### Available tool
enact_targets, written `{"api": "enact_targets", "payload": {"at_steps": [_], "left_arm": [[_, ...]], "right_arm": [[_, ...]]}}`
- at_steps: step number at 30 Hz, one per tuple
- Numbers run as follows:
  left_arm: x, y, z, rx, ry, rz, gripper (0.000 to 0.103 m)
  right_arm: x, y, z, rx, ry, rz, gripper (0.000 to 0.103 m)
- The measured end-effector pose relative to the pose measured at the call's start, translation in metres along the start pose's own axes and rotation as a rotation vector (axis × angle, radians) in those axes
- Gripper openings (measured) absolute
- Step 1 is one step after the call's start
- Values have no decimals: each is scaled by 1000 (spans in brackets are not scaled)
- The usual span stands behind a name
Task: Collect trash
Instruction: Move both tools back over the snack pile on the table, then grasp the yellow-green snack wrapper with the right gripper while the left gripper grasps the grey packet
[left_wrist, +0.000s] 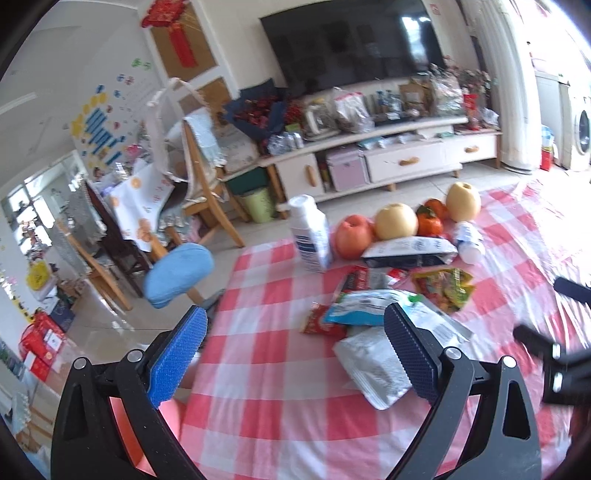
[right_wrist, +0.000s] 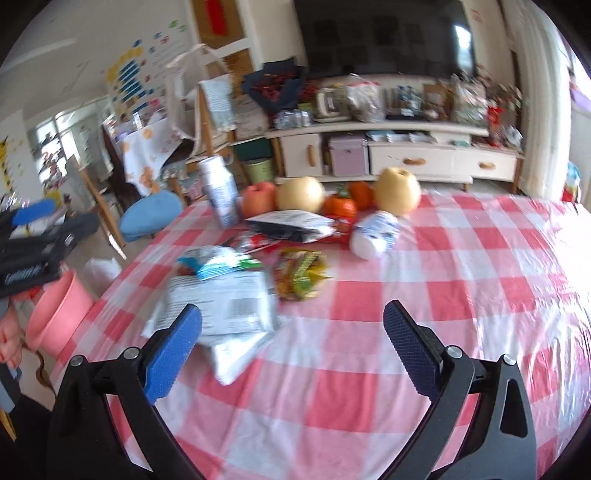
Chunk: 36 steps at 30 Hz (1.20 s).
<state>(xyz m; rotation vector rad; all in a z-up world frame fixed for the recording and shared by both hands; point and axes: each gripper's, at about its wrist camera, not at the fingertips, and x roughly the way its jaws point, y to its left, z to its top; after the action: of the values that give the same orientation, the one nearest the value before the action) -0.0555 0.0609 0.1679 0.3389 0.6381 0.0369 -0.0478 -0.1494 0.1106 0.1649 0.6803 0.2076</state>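
Observation:
Snack wrappers lie on the red-checked tablecloth (left_wrist: 266, 369): a white-grey packet (left_wrist: 373, 365) (right_wrist: 221, 306), a blue-white packet (left_wrist: 362, 306) (right_wrist: 214, 262), a yellow-green wrapper (left_wrist: 443, 288) (right_wrist: 301, 273), a red wrapper (left_wrist: 321, 321) and a dark packet (left_wrist: 406, 251) (right_wrist: 291, 225). My left gripper (left_wrist: 295, 339) is open and empty over the table's left edge, just before the white-grey packet. My right gripper (right_wrist: 291, 332) is open and empty above the cloth, right of the packets. A pink bin (right_wrist: 59, 314) stands beside the table's left edge.
An upright white bottle (left_wrist: 310, 232) (right_wrist: 219, 192), a fallen white bottle (left_wrist: 469, 240) (right_wrist: 373, 232), an apple (left_wrist: 352, 236), two pears (left_wrist: 397, 221) and oranges (left_wrist: 430, 221) sit at the table's far side. A blue-cushioned chair (left_wrist: 177, 273) stands to the left.

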Motion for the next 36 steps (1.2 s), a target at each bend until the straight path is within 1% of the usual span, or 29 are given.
{"api": "enact_targets", "payload": {"at_steps": [4, 6, 7, 8, 10, 12, 13, 15, 18, 21, 24, 27, 29, 31, 33, 36], "left_arm": [[16, -15, -2, 20, 79, -100, 96], [24, -20, -4, 18, 116, -133, 96], [29, -22, -6, 14, 138, -145, 96], [33, -24, -7, 10, 153, -150, 96], [40, -25, -8, -8, 180, -160, 96], [45, -24, -9, -34, 196, -177, 96], [48, -23, -11, -54, 209, -187, 96], [57, -22, -13, -92, 239, -208, 96], [76, -22, -16, -169, 294, -226, 96], [89, -31, -20, -205, 331, -253, 95], [97, -42, -25, -204, 356, -279, 96], [102, -53, -30, -172, 365, -273, 96], [103, -55, -31, -158, 364, -282, 96], [105, -58, -31, -151, 365, -286, 95], [108, -59, -32, -150, 373, -283, 95], [114, -61, -34, -149, 383, -278, 95]], "right_arm": [[8, -37, 6, 74, 2, -37, 99], [14, -55, 9, 126, 19, -46, 99], [21, -71, 10, 167, 28, -52, 99], [21, -71, 10, 167, 28, -52, 99], [31, -83, 10, 188, 41, -65, 99], [41, -90, 9, 218, 68, -51, 99], [47, -93, 8, 239, 81, -20, 99], [56, -93, 7, 261, 97, 30, 99], [66, -82, 9, 219, 114, 41, 99], [74, -69, 12, 164, 124, 51, 99], [81, -59, 15, 112, 128, 67, 99], [92, -50, 19, 82, 135, 106, 97], [99, -47, 22, 73, 141, 129, 96], [108, -44, 25, 71, 153, 161, 82], [119, -44, 27, 82, 178, 188, 78], [131, -44, 31, 92, 202, 214, 77]]}}
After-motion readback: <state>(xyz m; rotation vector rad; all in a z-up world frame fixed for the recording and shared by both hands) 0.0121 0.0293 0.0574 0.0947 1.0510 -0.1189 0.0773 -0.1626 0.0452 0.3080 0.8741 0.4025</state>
